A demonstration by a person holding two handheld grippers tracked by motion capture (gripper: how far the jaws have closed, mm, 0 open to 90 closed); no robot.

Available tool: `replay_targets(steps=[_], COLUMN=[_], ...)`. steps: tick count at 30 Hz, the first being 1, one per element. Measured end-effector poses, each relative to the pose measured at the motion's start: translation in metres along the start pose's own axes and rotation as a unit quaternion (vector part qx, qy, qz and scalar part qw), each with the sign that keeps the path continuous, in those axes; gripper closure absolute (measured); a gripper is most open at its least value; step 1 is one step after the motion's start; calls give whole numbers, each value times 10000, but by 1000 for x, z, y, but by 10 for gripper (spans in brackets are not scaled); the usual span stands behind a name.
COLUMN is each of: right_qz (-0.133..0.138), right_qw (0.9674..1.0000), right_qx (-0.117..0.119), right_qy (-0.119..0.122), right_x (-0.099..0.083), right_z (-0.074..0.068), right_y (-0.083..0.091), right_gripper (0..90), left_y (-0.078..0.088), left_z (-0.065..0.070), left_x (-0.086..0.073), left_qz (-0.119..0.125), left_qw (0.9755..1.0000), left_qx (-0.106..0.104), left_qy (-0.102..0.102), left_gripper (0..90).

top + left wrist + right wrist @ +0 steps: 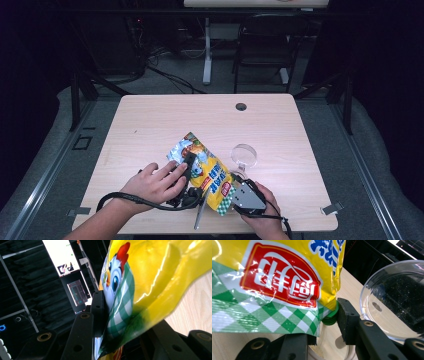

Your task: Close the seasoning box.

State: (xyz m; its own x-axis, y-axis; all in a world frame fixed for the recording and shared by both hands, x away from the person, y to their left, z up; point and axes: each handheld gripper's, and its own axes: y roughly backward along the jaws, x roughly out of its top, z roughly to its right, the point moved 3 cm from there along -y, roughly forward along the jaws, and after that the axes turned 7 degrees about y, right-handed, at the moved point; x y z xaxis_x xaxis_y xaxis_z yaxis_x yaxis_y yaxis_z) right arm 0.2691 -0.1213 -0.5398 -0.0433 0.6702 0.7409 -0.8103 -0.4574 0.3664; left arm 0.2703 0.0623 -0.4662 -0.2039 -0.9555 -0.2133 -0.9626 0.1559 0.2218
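A yellow bag (212, 175) lay on the table (150, 120) beside a clear bowl (244, 155). The left gripper (189, 165) clamped its body; the right gripper (235, 181) pinched its green cap (330, 317). The bag looked light, soft and slippery, best held at the stiff cap.

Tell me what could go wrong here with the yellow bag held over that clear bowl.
1. The yellow bag has a green cap at its lower corner, with the right gripper at it. If the cap comes off suddenly, the contents might spill onto the table rather than into the clear bowl.
2. The left gripper pinches glossy film, so the bag could slip or twist.
3. The bowl sits close beside the bag and could get knocked.
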Motion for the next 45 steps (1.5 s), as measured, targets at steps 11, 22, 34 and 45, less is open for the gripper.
replay_targets(steps=[11,22,34,45], right_qz=[10,31,41,66], right_qw=[9999,9999,9998,9997], right_qx=[69,87,95,89], right_qy=[-101,-143,-160,-197], right_x=[0,0,0,0], right_z=[1,1,1,2], right_y=[-1,0,0,0], right_gripper=[709,709,709,709], left_y=[0,2,2,4], left_z=[-3,-4,-7,-9], left_x=[1,2,3,4], left_qz=[-6,-24,4,-29], left_qw=[9999,9999,9996,9994], left_qx=[41,9,92,106], left_qy=[-98,-141,-269,-331], left_gripper=[722,723,724,730])
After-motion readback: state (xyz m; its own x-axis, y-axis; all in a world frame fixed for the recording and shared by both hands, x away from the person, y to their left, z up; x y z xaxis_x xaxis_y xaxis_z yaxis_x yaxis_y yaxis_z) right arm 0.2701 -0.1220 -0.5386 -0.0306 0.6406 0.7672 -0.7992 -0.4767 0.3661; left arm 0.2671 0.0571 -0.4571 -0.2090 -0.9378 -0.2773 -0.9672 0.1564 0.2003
